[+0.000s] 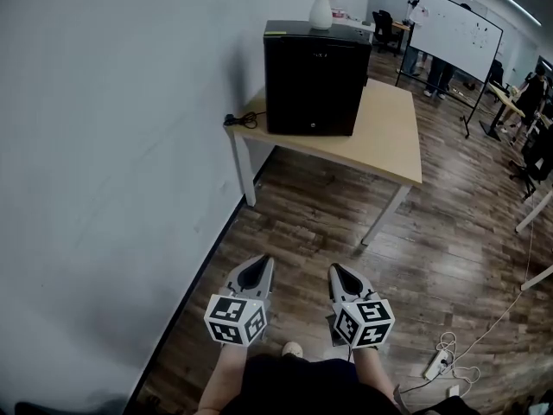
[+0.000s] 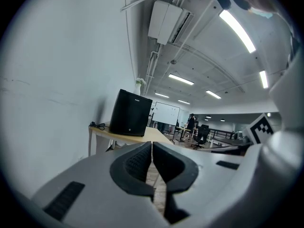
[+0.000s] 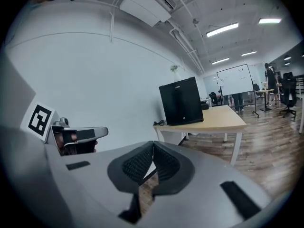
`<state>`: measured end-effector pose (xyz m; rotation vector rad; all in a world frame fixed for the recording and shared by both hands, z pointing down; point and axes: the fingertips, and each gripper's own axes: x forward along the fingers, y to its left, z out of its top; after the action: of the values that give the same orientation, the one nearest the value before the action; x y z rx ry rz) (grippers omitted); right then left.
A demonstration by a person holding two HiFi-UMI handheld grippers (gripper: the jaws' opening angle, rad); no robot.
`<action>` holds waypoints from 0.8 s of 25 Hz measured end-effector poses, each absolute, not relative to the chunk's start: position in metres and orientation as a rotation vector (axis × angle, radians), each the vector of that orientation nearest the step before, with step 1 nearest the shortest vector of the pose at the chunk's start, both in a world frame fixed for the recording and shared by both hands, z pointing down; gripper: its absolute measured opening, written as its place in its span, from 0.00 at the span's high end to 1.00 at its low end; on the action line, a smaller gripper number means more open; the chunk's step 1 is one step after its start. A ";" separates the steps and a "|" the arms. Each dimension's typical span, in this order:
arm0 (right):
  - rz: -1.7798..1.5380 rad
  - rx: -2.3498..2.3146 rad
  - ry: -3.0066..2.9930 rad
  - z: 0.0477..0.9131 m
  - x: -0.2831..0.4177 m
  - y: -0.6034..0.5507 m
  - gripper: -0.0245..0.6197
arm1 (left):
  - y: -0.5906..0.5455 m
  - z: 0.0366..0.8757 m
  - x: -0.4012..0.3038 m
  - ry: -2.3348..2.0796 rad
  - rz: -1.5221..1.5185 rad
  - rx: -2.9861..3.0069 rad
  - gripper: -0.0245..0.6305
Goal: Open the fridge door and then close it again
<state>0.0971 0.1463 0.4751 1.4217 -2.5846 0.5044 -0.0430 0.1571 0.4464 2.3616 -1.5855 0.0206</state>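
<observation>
A black mini fridge [image 1: 311,80] stands with its door closed at the wall end of a light wooden table [image 1: 389,141], well ahead of me. It shows small in the left gripper view [image 2: 130,113] and the right gripper view [image 3: 181,101]. My left gripper [image 1: 259,266] and right gripper [image 1: 341,273] are side by side over the wooden floor, far short of the table, and point toward the fridge. The left gripper [image 2: 152,144] is shut with nothing between its jaws. The right gripper [image 3: 153,144] is shut and holds nothing either.
A white vase [image 1: 320,9] sits on the fridge and a coiled black cable [image 1: 242,119] lies on the table's left corner. A grey wall [image 1: 104,145] runs along the left. A whiteboard [image 1: 458,33], people and desks are at the far right. A power strip [image 1: 436,366] lies on the floor.
</observation>
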 end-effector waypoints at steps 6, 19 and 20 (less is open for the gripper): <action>0.499 1.388 -2.582 0.482 0.096 0.141 0.98 | 0.156 0.456 -0.037 -1.578 0.044 2.351 0.95; 0.522 1.392 -2.571 0.483 0.102 0.129 0.98 | 0.145 0.467 -0.039 -1.582 0.081 2.301 0.95; 0.521 1.398 -2.569 0.483 0.104 0.127 0.98 | 0.142 0.468 -0.035 -1.571 0.083 2.306 0.95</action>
<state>0.1043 0.1270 0.4826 1.3976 -2.5686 0.5213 -0.0355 0.1425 0.4675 2.3064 -1.5713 0.0829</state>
